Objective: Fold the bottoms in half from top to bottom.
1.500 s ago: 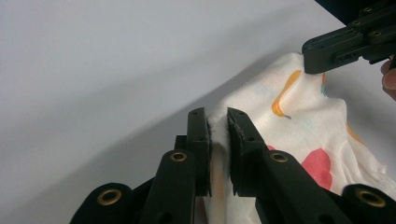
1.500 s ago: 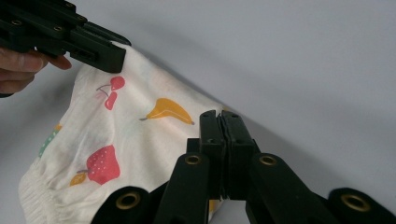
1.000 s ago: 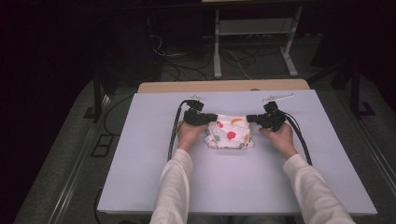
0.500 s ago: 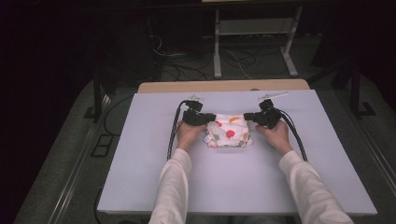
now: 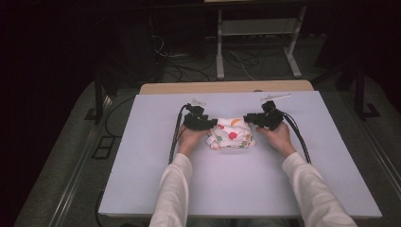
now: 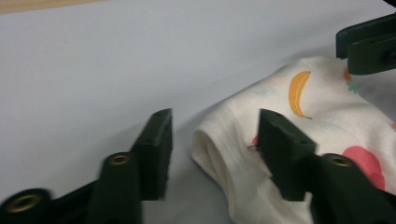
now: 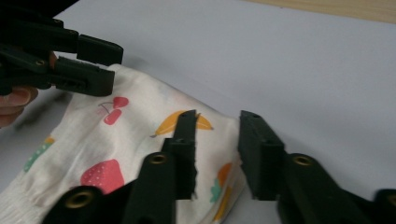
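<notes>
The folded cloth point(image 5: 231, 134) lies in the middle of the table point(image 5: 142, 179), between the two grippers. The left gripper point(image 5: 208, 124) sits at the cloth's left side, its jaws apart around the rolled corner point(image 6: 210, 151), one jaw over the cloth. The right gripper point(image 5: 249, 118) sits at the right side, jaws also apart, over the cloth's far corner. The cloth is white and soft, with little fruit pictures: a strawberry point(image 7: 102, 176), cherries point(image 7: 113, 109) and a yellow banana point(image 6: 298, 91).
</notes>
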`<state>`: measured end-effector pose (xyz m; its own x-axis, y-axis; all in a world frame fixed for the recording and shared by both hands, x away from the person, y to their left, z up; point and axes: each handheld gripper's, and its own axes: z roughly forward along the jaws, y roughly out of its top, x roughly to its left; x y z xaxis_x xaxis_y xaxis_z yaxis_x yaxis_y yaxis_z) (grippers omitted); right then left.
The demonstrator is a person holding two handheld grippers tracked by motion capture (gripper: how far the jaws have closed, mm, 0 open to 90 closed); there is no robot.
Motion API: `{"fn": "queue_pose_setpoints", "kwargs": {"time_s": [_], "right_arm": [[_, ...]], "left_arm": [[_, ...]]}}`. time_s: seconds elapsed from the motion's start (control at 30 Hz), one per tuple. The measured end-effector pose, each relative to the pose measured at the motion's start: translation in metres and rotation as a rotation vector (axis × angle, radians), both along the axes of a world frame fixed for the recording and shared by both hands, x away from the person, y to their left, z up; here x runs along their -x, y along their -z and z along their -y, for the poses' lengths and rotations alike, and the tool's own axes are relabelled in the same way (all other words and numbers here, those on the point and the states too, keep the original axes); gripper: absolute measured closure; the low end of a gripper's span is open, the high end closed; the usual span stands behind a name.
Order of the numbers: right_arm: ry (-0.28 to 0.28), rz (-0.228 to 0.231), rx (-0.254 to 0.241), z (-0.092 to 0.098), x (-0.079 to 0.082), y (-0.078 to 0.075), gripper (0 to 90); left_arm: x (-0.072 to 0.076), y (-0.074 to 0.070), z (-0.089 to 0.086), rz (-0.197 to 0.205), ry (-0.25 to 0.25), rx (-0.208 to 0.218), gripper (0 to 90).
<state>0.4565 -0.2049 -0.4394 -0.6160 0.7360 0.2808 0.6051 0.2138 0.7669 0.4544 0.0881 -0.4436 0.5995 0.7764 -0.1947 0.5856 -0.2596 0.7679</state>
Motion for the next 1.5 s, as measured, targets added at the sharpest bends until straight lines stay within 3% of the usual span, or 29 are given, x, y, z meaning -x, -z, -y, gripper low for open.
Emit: {"fn": "queue_pose_setpoints", "kwargs": {"time_s": [0.13,0.2,0.3,0.43,0.53,0.77,1.13,1.5], "right_arm": [[0.011,-0.005,-0.024,0.002,0.002,0.0,42.5],[0.014,-0.013,-0.011,0.002,0.002,0.0,32.0],[0.022,-0.028,0.007,0.004,0.002,0.0,18.4],[0.015,-0.034,-0.026,0.011,0.005,-0.004,11.8],[0.006,-0.035,-0.026,0.015,0.007,-0.008,0.0],[0.003,-0.024,-0.043,0.025,0.014,-0.018,0.0],[0.0,-0.006,-0.029,0.039,0.028,-0.029,0.0],[0.018,0.01,-0.034,0.052,0.04,-0.036,0.0]], "left_arm": [[0.001,-0.002,-0.002,-0.022,0.022,0.009,30.6],[0.002,-0.004,-0.004,-0.032,0.029,0.041,25.0],[0.002,-0.004,-0.005,-0.04,0.029,0.049,17.0],[0.003,-0.003,-0.004,-0.057,0.043,0.036,6.9],[0.004,-0.004,-0.004,-0.063,0.049,0.037,1.4],[0.008,-0.012,-0.009,-0.05,0.043,0.029,0.0],[0.019,-0.032,-0.024,-0.018,0.049,0.004,0.0],[0.035,-0.044,-0.043,0.032,0.044,0.021,0.0]]}}
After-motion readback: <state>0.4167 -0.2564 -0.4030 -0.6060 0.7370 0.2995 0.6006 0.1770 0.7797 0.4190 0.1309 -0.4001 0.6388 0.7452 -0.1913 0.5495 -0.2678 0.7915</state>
